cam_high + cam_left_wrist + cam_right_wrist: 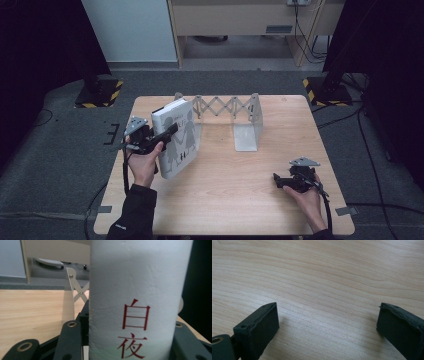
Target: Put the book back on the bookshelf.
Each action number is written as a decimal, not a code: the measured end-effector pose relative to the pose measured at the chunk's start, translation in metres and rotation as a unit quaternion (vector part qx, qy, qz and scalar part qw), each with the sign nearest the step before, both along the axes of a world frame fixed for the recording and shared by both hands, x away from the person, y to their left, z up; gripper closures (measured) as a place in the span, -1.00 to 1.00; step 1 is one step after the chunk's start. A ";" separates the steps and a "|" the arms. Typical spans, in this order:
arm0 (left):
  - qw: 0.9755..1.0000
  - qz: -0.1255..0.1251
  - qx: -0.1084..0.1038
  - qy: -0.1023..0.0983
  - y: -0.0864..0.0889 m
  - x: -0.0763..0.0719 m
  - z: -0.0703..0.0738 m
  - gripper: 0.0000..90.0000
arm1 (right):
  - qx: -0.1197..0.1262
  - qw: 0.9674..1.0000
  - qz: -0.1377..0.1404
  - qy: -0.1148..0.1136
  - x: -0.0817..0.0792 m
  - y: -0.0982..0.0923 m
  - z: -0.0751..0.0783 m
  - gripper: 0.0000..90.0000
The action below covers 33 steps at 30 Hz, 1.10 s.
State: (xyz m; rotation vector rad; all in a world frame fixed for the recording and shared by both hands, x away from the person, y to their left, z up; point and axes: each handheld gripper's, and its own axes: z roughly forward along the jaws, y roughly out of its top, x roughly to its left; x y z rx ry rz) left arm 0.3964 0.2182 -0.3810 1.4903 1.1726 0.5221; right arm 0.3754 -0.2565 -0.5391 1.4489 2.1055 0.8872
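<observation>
With our left gripper (159, 138) clamped across the spine of the white book (177, 137), held tilted above the table's (240, 175) left side near the expanding bookend rack (227, 115), and our right gripper (286, 181) resting wide open and empty, we judge the heavy book could pivot and slip free.

On the table (240, 185), the book (176, 137) stands tilted at the left, clamped in the left tool (167, 134). Just behind and to its right, the expanding bookend rack (235, 117) stands along the far edge. The right tool (277, 180) rests near the front right corner, well apart
</observation>
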 end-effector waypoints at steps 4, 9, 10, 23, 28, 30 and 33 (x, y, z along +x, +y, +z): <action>1.000 0.008 -0.001 -0.003 -0.004 0.012 0.000 0.16 | 0.000 1.000 0.000 0.000 0.000 0.000 0.000 -0.90; 1.000 0.023 0.005 -0.012 -0.013 0.024 -0.002 0.16 | 0.000 1.000 0.000 0.000 0.000 0.000 0.000 -0.90; 1.000 0.024 0.003 -0.011 -0.015 0.027 -0.003 0.16 | -0.001 1.000 0.000 -0.001 0.000 0.000 0.000 -0.90; 0.999 0.035 0.018 -0.011 -0.030 0.049 -0.020 0.16 | 0.000 1.000 0.000 0.000 0.000 0.000 0.000 -0.90; 0.998 0.042 0.035 -0.016 -0.033 0.054 -0.025 0.16 | 0.000 1.000 0.000 0.000 0.000 0.000 0.000 -0.90; 0.998 0.041 0.031 -0.018 -0.032 0.055 -0.028 0.16 | 0.000 1.000 0.000 0.000 0.000 0.000 0.000 -0.90; 0.998 0.042 0.032 -0.020 -0.032 0.056 -0.031 0.16 | -0.001 1.000 0.000 -0.001 0.000 0.000 0.000 -0.90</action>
